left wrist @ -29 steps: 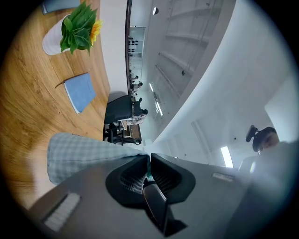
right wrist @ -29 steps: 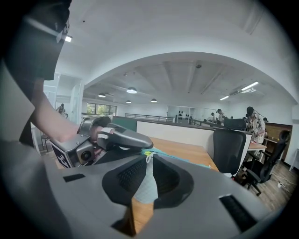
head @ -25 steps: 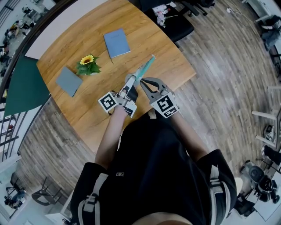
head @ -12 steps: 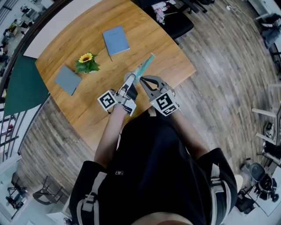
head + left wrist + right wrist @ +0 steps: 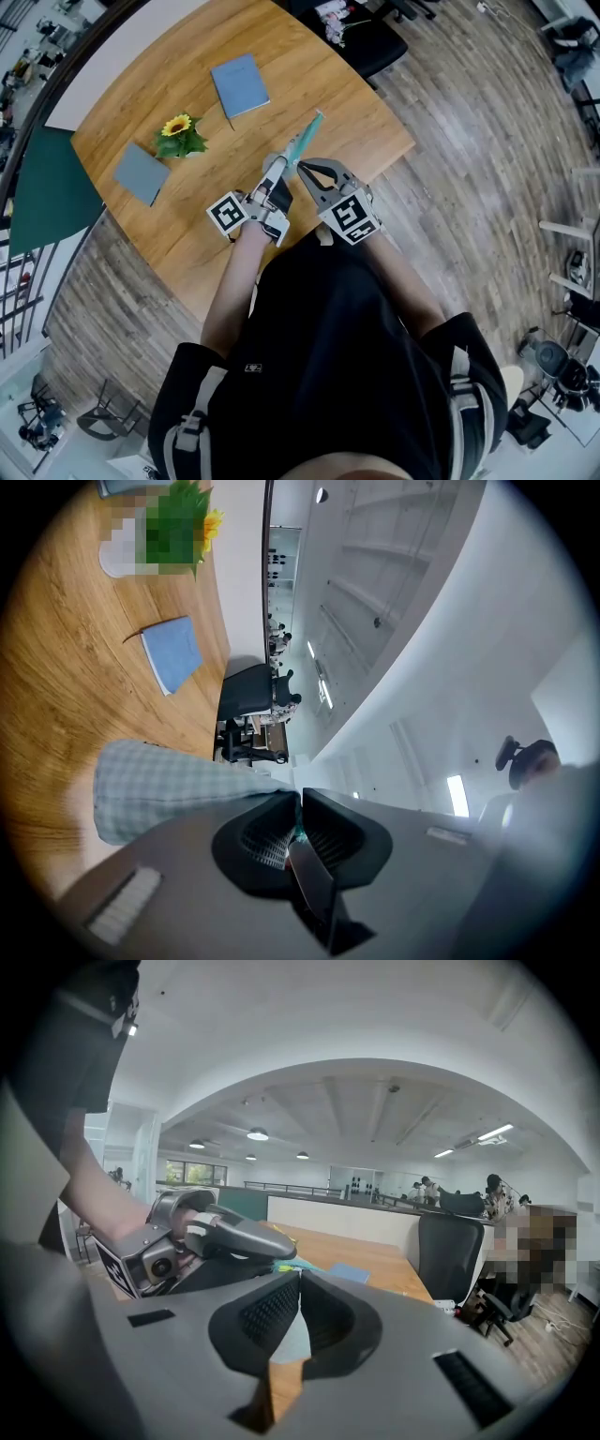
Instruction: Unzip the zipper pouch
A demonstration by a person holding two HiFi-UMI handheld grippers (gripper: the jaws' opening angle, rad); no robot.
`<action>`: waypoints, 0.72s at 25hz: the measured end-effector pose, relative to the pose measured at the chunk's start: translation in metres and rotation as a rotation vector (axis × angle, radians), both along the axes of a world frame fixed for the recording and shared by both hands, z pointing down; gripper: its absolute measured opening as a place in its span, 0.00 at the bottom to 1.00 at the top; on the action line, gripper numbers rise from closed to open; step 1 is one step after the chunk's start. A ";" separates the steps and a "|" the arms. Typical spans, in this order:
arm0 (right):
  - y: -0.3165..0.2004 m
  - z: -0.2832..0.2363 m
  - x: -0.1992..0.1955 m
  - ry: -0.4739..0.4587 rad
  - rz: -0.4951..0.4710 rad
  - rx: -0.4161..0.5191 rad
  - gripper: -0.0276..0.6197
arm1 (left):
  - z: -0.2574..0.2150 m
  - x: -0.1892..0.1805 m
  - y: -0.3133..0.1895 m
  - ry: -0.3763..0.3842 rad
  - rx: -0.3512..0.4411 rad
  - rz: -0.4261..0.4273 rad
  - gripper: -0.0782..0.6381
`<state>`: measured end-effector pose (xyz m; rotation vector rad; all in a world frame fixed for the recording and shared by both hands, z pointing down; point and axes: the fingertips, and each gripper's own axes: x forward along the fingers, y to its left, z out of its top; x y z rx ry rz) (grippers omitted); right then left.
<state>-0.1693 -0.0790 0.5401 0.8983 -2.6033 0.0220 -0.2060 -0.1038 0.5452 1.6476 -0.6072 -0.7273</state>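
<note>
Over the wooden surface [image 5: 309, 75], the pouch [image 5: 306, 139] is held up at its near end. My left gripper [image 5: 298, 803] has its jaws clenched on the checked cloth, and my right gripper [image 5: 298, 1277] is pinched shut there too, I judge on the zipper tab. It's soft, light fabric that will bunch, so I'd keep it taut.

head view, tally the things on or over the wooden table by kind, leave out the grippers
notebooks: 2, blue paper notebook and grey paper notebook
potted yellow sunflower: 1
teal checked fabric zipper pouch: 1
total: 4
</note>
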 end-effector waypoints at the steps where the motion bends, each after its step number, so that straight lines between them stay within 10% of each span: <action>1: 0.000 0.000 0.001 -0.001 0.004 -0.001 0.06 | 0.000 0.001 0.000 -0.001 -0.001 0.001 0.15; 18: -0.004 -0.003 0.016 -0.067 0.086 -0.028 0.06 | -0.003 0.014 0.000 0.010 -0.004 0.003 0.14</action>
